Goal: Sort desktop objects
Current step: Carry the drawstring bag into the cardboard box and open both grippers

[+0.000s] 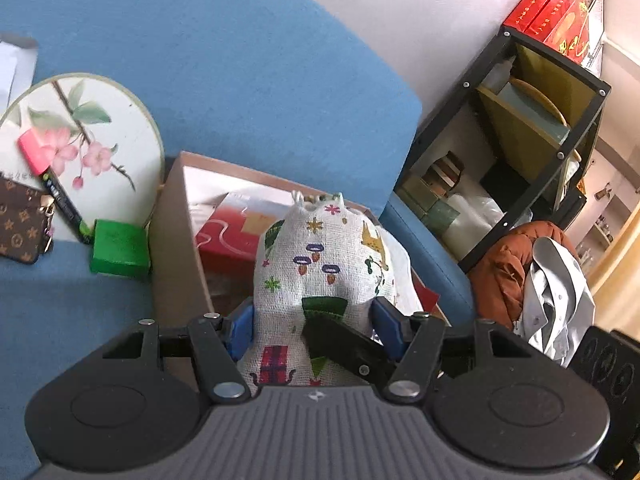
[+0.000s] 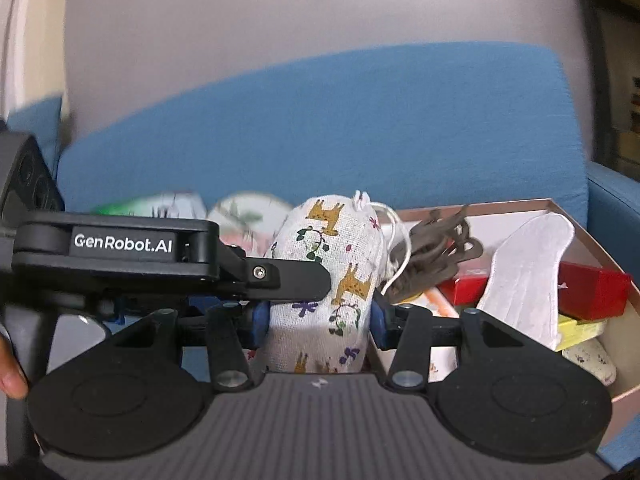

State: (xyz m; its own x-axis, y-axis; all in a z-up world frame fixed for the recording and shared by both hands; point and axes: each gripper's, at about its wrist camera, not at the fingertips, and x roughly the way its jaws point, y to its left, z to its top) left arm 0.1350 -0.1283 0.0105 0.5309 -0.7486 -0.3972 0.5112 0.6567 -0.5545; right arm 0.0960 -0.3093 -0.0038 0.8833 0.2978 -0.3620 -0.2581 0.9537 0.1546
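**Both grippers on the printed pouch, over the box**

Here both grippers have the same thing: a white woven drawstring pouch [image 1: 324, 264] w/ printed deer, flowers and gift boxes. Left gripper [image 1: 316, 326]: blue-padded fingers [image 1: 242, 330] clamped on the pouch's lower part, one each side, cloth bulging up ahead of them. Right gripper [image 2: 316, 320]: its blue fingers [image 2: 259, 322] also pressed against the pouch [image 2: 332, 276] on both sides, lower half. In the left wrist view a black finger of the other gripper crosses the cloth between the pads; in the right wrist view the black "GenRobot.AI" arm does likewise, from the left.

Pouch is upright, drawstring neck at the far end from the fingers, held above the near part of an open pinkish cardboard box [image 1: 176, 216]. In the box, beyond and right of the right fingers: red carton [image 2: 592, 292], white cloth insole-shaped piece [image 2: 524, 276], dark brown tangled item [image 2: 436, 252], yellow edge under the red carton.

Left of the left fingers, on the blue upholstered seat [image 1: 240, 80]: green block [image 1: 118, 254] just beside the box wall, round fan painted w/ pink blossoms [image 1: 108, 132], pink-capped black marker [image 1: 56, 184] lying on it, brown monogram pouch [image 1: 22, 220]. Far right of the fingers: black metal shelf [image 1: 560, 156] w/ red boxes [image 1: 556, 12] on top, brown and grey clothes [image 1: 536, 280] below.
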